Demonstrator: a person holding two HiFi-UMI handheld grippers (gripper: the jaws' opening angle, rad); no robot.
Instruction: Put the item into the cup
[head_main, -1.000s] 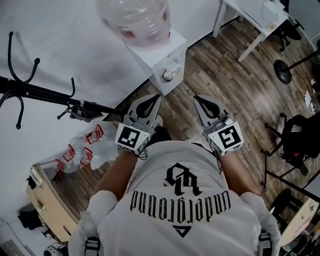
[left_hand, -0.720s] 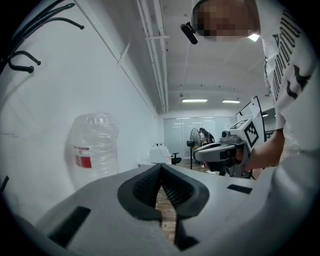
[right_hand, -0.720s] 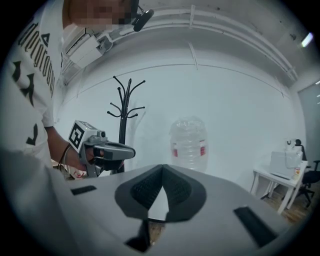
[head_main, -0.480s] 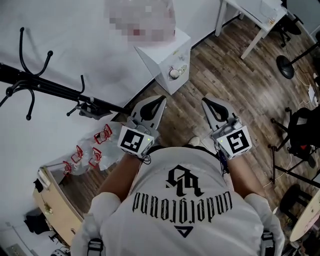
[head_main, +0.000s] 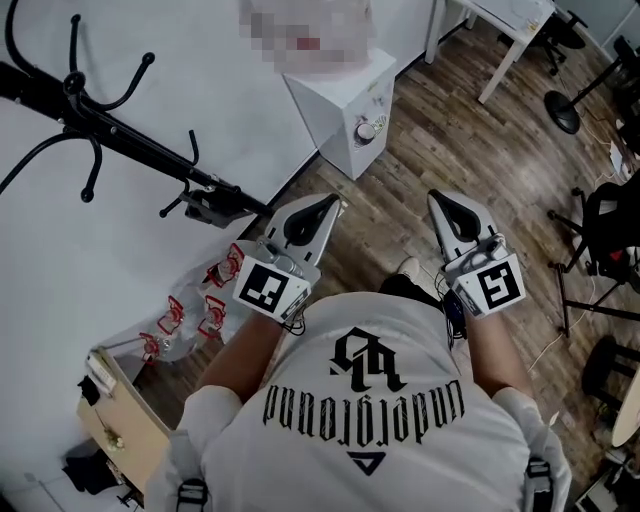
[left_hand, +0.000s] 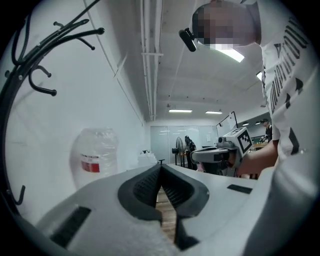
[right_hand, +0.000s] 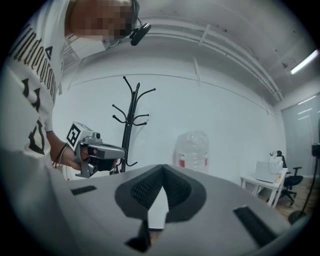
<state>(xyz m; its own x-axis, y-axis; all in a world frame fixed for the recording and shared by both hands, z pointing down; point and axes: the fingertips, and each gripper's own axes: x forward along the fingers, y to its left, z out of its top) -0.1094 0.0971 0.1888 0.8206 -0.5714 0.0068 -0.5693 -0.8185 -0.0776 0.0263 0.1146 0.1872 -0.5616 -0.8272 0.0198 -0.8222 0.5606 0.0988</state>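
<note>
Fingers (left_hand: 142, 187) of the left gripper (left_hand: 161, 166) and right gripper (right_hand: 163, 167) are pressed together, apparently holding nothing.

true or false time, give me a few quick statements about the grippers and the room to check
The left gripper and right gripper hold nothing: true.
The left gripper's jaws stand wide apart: false, they are together.
The coat rack is black: true.
The floor is grey carpet: false, it is wood planks.
The water bottle lies on its side: false, it stands upright.
</note>
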